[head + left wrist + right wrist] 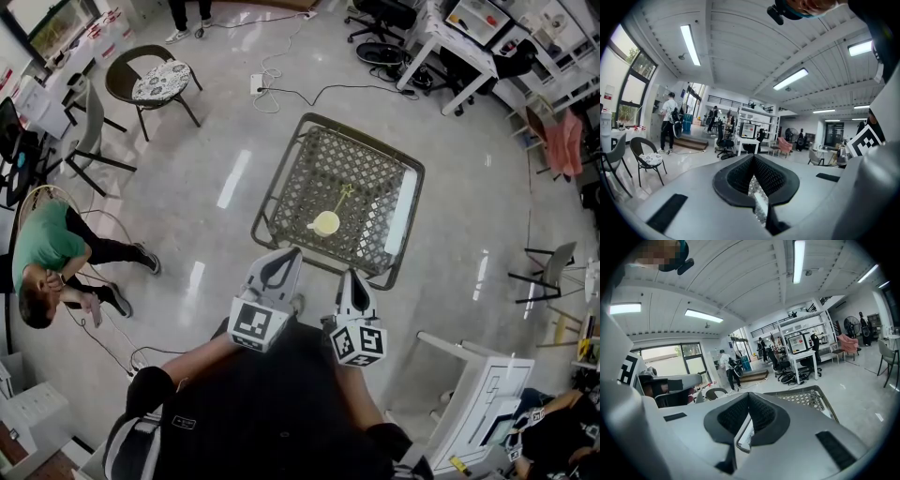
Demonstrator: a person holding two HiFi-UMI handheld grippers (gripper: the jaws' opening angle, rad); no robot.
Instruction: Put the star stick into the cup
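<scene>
While the mesh bench [366, 164] stands just ahead, you hold the left tongs [288, 255] and right tongs [349, 276] near your body, both pressed together on nothing, so they disturb nothing. The yellow cup [325, 223] sits mid-bench. The star stick [343, 198] slants far-right from its rim, and I cannot tell whether it is inside.

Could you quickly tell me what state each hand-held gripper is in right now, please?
Left hand-held gripper: closed, holding nothing.
Right hand-held gripper: closed, holding nothing.
</scene>
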